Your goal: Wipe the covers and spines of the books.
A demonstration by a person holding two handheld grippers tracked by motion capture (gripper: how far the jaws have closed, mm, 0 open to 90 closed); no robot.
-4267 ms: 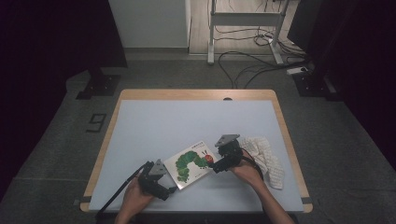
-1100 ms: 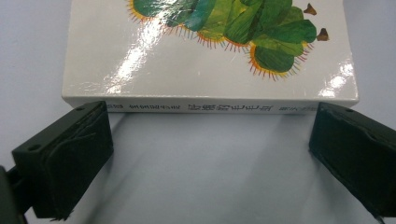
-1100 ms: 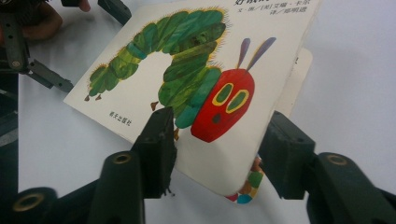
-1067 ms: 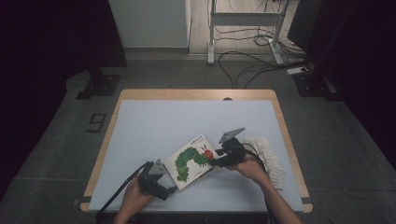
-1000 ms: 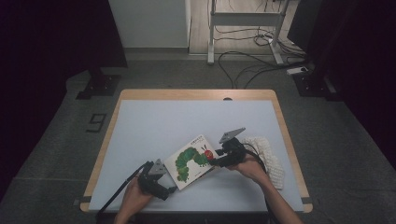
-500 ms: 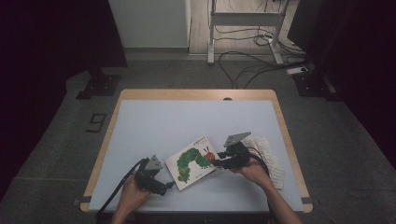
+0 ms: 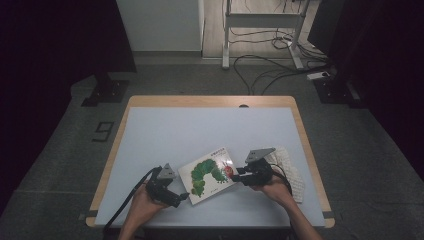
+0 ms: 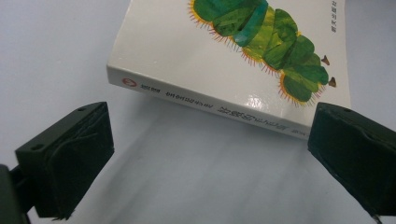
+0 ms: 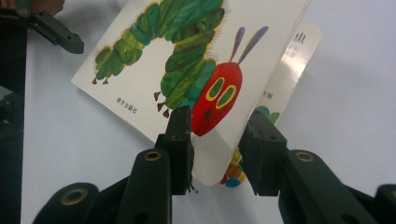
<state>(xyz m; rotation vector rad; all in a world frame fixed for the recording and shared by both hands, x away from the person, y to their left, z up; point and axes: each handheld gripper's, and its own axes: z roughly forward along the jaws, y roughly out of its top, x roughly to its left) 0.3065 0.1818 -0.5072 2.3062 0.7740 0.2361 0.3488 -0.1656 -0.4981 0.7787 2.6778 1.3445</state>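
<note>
My right gripper (image 9: 215, 140) has just been closing its 2 jaws on the front cover (image 9: 187, 70) of the caterpillar board book (image 7: 209, 174), pinching the cover's corner and lifting it clear of the page (image 9: 289, 79) beneath. The book lies near the table's (image 7: 200, 125) front edge, between my hands. My left gripper (image 8: 210, 154) stands wide open at the spine (image 8: 210, 106), holding nothing.

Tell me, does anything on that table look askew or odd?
The caterpillar picture book lies at a slant to the table edges, and its front cover is lifted off the pages, pinched by the right gripper.
</note>
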